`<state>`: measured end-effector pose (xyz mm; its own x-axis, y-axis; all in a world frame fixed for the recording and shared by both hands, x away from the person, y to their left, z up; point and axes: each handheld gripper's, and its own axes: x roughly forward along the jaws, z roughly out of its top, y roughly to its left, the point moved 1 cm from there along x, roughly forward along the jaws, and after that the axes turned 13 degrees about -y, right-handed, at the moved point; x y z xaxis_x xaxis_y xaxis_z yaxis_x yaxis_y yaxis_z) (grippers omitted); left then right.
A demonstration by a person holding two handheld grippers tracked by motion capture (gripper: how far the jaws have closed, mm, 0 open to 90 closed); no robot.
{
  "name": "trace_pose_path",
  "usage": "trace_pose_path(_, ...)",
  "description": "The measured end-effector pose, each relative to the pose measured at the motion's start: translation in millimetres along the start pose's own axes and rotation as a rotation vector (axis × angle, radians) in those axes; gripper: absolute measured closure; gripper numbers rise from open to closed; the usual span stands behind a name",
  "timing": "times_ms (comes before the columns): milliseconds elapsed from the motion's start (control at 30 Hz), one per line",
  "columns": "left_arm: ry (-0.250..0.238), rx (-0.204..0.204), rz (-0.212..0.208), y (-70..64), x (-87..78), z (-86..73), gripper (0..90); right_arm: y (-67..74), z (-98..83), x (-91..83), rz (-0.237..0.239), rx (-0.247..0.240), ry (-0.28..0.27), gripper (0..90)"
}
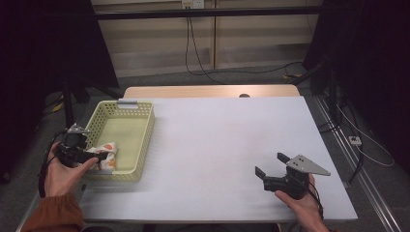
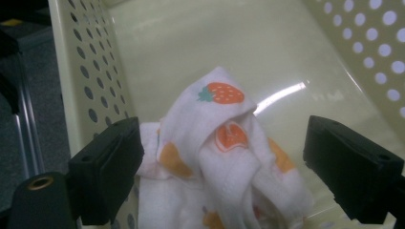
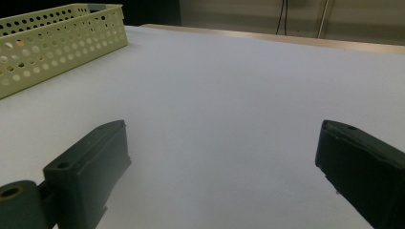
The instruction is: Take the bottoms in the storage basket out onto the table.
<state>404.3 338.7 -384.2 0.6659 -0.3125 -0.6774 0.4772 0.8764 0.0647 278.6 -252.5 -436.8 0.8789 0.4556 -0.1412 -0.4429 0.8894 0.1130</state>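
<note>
A white cloth with orange strawberry prints (image 1: 108, 153) lies bunched in the near corner of a pale yellow perforated basket (image 1: 126, 107). My left gripper (image 1: 98, 156) reaches over the basket's near left rim onto it. In the left gripper view the cloth (image 2: 224, 157) rises between the two black jaws of the left gripper (image 2: 224, 129); they stand wide apart on either side and do not squeeze it. My right gripper (image 1: 270, 163) rests at the table's near right, open, with bare tabletop between its jaws (image 3: 222, 133).
The basket sits at the left edge of a white table (image 1: 217, 140), and its floor (image 2: 191, 38) beyond the cloth is bare. In the right gripper view the basket (image 3: 57, 38) is far off at upper left. Cables run on the floor behind the table.
</note>
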Motion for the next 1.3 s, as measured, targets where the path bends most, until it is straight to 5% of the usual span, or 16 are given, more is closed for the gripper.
trace_pose_path(233,0.124,-0.013,-0.036,0.0,22.1,0.3,18.7,-0.2,-0.1,0.1,0.000,-0.001,0.001,4.2)
trace_pose_path(400,0.185,-0.058,-0.010,0.1,33.6,1.4,24.2,-0.3,-0.2,-0.1,0.000,0.000,0.000,4.3)
trace_pose_path(800,0.273,-0.099,-0.013,2.9,45.6,2.9,29.7,-0.5,-0.1,-2.0,0.000,-0.004,0.002,4.4)
trace_pose_path(1033,0.323,-0.063,0.009,-1.1,50.2,0.1,28.3,-0.2,-0.2,-2.1,0.002,-0.006,0.001,4.4)
trace_pose_path(1300,0.350,-0.013,0.016,-5.3,52.3,0.1,52.9,0.0,-0.3,-2.9,-0.001,-0.003,0.001,4.4)
